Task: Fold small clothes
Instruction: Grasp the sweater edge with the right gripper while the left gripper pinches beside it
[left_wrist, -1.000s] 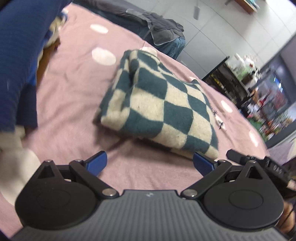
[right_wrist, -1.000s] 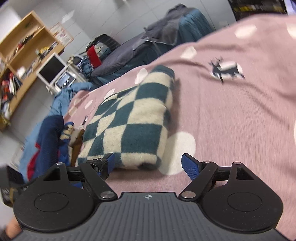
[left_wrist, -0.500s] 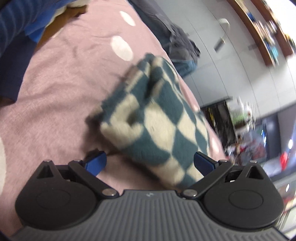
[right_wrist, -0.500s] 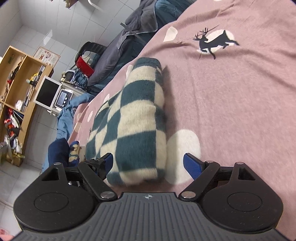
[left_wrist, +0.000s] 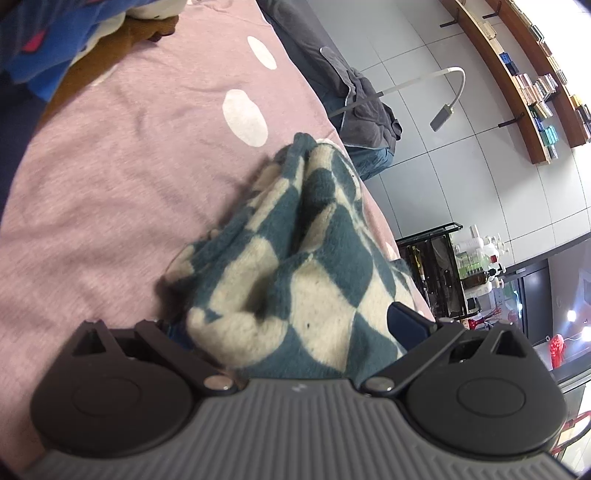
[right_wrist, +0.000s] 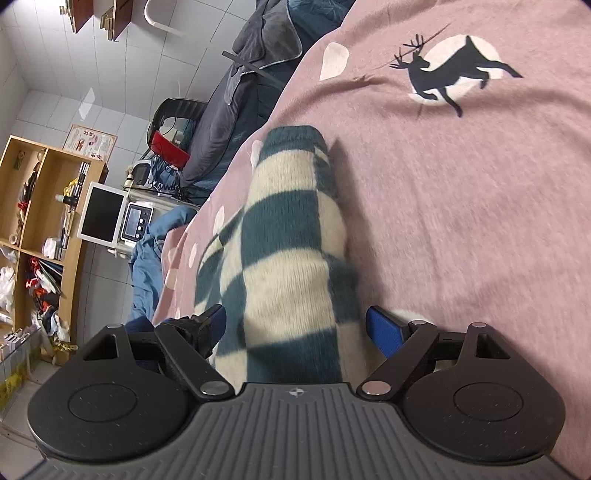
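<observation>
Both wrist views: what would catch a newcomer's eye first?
The teal-and-cream checkered garment, folded into a thick bundle, fills the middle of both views on the pink blanket. Each open gripper, left and right, straddles one end of it. A black deer print marks the blanket beyond, in the right wrist view.

Both views look forward along their own fingers from low over the pink blanket (left_wrist: 110, 192), tilted sideways. The left wrist view sits very near the checked garment (left_wrist: 295, 280), facing a far shelf wall. The right wrist view, equally near the checked garment (right_wrist: 291, 266), faces a far bookcase. They share garment and blanket.
</observation>
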